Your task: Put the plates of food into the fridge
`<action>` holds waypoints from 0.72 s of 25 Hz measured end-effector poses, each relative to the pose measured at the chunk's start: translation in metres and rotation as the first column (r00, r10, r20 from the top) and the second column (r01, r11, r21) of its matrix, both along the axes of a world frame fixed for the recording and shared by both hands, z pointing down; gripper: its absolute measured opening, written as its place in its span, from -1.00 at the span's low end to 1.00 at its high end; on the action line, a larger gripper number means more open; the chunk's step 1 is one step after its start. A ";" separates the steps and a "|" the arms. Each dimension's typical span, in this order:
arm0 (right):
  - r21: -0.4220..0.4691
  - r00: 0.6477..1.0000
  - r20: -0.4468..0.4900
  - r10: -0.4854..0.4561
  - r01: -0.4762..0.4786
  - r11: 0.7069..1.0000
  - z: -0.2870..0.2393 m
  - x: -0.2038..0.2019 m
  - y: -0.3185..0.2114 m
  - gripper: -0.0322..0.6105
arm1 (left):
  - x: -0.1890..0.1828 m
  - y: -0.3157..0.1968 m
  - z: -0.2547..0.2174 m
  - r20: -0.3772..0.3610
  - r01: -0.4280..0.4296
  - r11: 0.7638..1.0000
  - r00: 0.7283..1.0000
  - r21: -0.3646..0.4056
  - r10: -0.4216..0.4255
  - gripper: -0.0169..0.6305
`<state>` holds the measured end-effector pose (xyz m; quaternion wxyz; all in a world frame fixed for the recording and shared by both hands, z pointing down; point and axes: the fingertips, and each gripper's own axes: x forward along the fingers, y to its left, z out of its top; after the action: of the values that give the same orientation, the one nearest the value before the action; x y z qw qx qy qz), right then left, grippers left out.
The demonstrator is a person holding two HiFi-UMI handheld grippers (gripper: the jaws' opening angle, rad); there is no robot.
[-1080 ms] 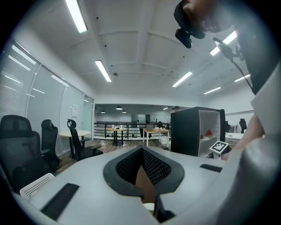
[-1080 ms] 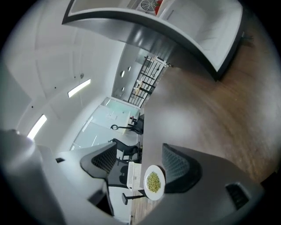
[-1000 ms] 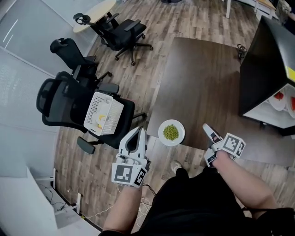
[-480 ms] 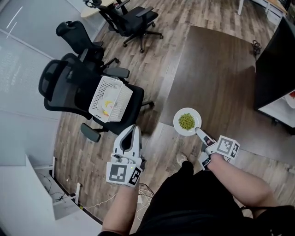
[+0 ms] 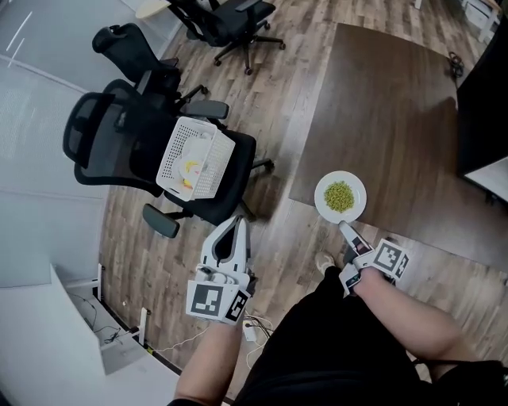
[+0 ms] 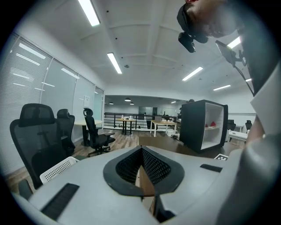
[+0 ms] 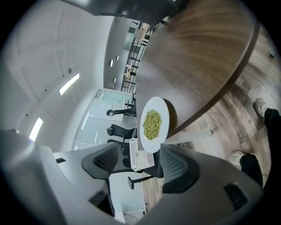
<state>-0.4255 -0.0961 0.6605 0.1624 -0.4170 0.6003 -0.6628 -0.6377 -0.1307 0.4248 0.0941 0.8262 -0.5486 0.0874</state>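
Observation:
A white plate of green peas (image 5: 340, 197) sits at the near edge of the dark brown table (image 5: 397, 111). My right gripper (image 5: 347, 231) reaches it from below in the head view, its tips at the plate's near rim. In the right gripper view the plate (image 7: 153, 124) stands just ahead of the wide jaws (image 7: 141, 152); they have just been closing, the rim lies at their mouth, and the pads do not press it. My left gripper (image 5: 235, 223) hangs over the floor beside the chair, jaws together on nothing (image 6: 141, 150). The black fridge (image 6: 204, 125) stands open, with a white inside.
A black office chair (image 5: 151, 151) carries a white slatted basket (image 5: 194, 158) with something yellow in it. More chairs (image 5: 226, 20) stand further off on the wood floor. The fridge's dark side (image 5: 482, 103) borders the table at the right. My shoe (image 5: 325, 262) is below the table edge.
The right gripper has swung from the right of the plate to its near rim. The left gripper has shifted slightly and stays shut. The plate has not moved on the table.

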 end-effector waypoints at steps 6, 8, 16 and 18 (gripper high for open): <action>0.009 0.999 0.033 0.016 -0.016 1.000 0.032 -0.014 -0.010 0.07 | -0.016 -0.004 0.014 0.025 0.004 0.999 1.000 -0.034 -0.003 -0.94; 0.001 0.999 0.030 0.018 -0.018 1.000 0.041 -0.018 -0.010 0.07 | -0.023 -0.003 0.021 0.036 0.014 0.999 0.999 -0.048 -0.013 -0.94; 0.045 0.989 0.121 0.080 -0.086 0.995 0.056 -0.025 -0.031 -0.10 | -0.020 0.005 0.047 0.056 0.010 0.995 0.998 -0.095 -0.005 -0.94; 0.044 0.989 0.112 0.094 -0.100 0.994 0.061 -0.024 -0.034 -0.28 | -0.021 0.008 0.050 0.061 0.005 0.994 0.998 -0.105 0.001 -0.94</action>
<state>-0.4496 -0.1305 0.7210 0.2374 -0.4046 0.5857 -0.6609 -0.6585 -0.1222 0.4747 0.1208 0.8164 -0.5467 0.1414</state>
